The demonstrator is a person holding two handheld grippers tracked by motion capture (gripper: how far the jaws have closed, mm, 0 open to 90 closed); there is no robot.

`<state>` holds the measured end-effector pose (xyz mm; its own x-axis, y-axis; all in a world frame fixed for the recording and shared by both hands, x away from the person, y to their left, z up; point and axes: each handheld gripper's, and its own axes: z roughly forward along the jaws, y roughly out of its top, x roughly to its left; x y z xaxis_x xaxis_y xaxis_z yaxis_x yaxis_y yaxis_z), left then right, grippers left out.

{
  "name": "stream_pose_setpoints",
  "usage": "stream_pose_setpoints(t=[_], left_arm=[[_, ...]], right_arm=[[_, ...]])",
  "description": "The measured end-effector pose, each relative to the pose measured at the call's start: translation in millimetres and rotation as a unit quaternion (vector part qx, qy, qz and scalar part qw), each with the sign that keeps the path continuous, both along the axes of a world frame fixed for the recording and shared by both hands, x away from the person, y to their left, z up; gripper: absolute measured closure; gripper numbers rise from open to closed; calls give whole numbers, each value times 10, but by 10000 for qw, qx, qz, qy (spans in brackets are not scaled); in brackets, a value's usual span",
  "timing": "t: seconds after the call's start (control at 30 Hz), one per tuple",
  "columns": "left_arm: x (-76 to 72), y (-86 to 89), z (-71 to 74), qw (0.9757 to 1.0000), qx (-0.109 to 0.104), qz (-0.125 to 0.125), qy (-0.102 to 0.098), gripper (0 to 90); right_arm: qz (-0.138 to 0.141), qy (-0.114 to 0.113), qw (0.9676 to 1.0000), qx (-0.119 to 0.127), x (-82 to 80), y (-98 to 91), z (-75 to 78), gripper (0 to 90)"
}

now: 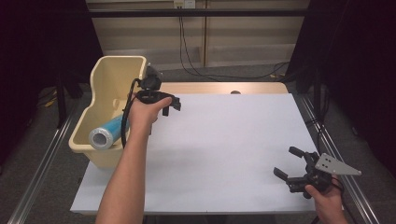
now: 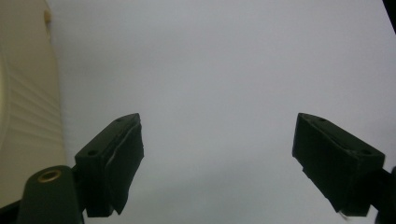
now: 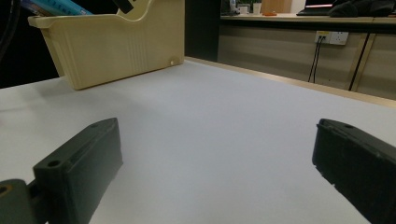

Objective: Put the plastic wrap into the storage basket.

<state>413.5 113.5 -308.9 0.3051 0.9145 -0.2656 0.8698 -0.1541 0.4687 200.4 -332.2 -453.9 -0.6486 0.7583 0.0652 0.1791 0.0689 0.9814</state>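
both black two-jaw grippers, left gripper (image 1: pixel 171 105) and right gripper (image 1: pixel 288 163), hang spread wide and empty over the white table (image 1: pixel 224 144), beside a cream plastic bin (image 1: pixel 105 88) holding a blue roll (image 1: pixel 105 134).

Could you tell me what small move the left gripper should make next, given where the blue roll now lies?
Probably draw the left gripper back toward the person. Its jaws are open and hold nothing, the blue roll lies in the cream bin, and the right gripper is open over bare table.
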Motion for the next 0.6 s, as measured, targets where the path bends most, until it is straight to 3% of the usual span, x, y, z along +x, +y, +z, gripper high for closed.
stream_pose_setpoints(t=[0.6], left_arm=[[-72,-91,-275,9994,-125,-313,79,157]], right_arm=[[47,23,10000,-3,7,17,-8,11]])
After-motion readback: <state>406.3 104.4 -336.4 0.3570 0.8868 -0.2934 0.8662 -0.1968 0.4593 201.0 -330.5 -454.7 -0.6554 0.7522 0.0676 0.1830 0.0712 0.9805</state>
